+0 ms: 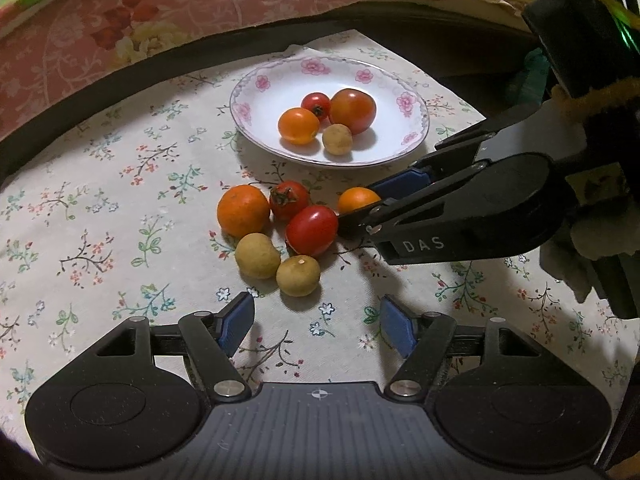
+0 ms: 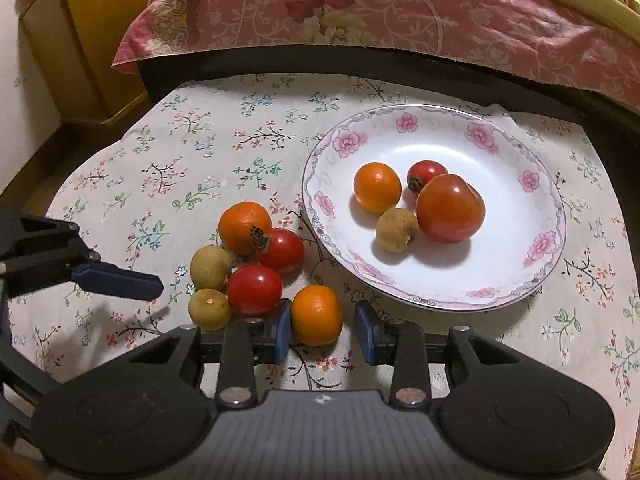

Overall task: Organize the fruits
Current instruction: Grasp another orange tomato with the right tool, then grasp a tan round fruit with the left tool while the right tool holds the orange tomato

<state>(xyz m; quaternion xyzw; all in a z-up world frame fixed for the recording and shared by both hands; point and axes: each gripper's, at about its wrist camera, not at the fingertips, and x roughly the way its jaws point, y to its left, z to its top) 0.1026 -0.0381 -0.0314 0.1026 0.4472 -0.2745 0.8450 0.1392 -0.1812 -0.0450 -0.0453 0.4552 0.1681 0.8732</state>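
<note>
A white plate with pink flowers [image 1: 256, 96] [image 2: 520, 240] holds a large tomato [image 2: 450, 208], a small red tomato [image 2: 430, 170], an orange fruit [image 2: 377, 187] and a tan longan [image 2: 396, 229]. On the cloth beside it lies a cluster: an orange [image 2: 244, 226], two red tomatoes [image 2: 282, 250] [image 2: 254, 289], two longans [image 2: 210, 267] [image 2: 209, 309]. My right gripper [image 2: 324, 330] [image 1: 360, 210] is open with its pads on either side of a small orange fruit [image 2: 317, 314] [image 1: 357, 199]; the left pad touches it. My left gripper [image 1: 316, 322] is open and empty just short of the cluster.
The floral cloth [image 1: 100, 200] covers a dark round table. A pink patterned bedspread [image 2: 360, 8] lies behind it, and a yellow wooden cabinet [image 2: 92, 32] stands at the back left.
</note>
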